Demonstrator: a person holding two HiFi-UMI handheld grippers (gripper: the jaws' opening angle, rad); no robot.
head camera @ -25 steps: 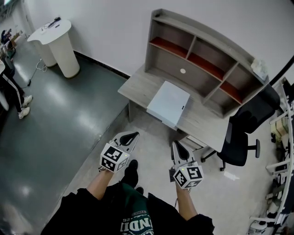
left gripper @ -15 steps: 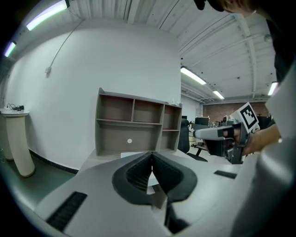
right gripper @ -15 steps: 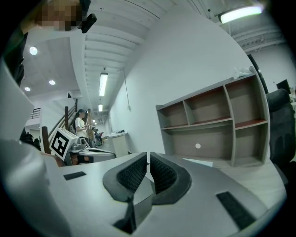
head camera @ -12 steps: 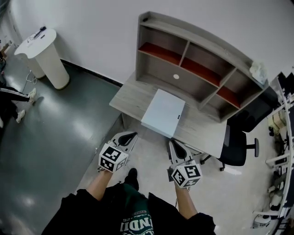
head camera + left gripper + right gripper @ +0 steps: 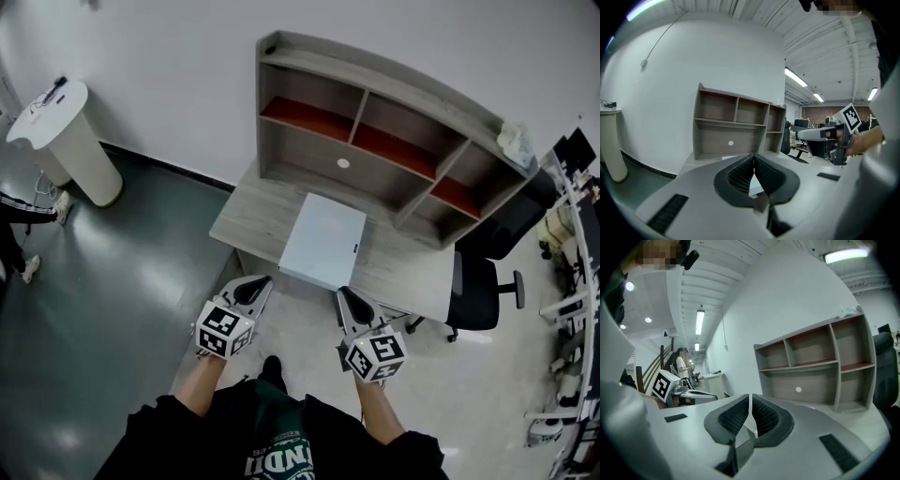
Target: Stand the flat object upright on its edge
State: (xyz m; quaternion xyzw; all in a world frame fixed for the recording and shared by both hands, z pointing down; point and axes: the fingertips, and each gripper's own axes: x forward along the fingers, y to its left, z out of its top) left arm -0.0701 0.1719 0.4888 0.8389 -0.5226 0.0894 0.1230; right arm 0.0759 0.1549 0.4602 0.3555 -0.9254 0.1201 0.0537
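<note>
Grey woodgrain desk point(image 5: 251, 212), flat white rectangular slab point(image 5: 323, 242)

The shelf unit point(image 5: 319, 155) stands along the desk's point(image 5: 246, 214) back edge, against the wall. The flat box point(image 5: 323, 242) lies on the desktop before it, midway along and reaching the front edge. Both grippers hang short of that edge — the left gripper point(image 5: 260, 281) off the box's left front corner, the right gripper point(image 5: 347, 293) off its right. An office chair point(image 5: 476, 292) sits at the desk's right end; a pedestal stand point(image 5: 66, 141) is well off to the left.
</note>
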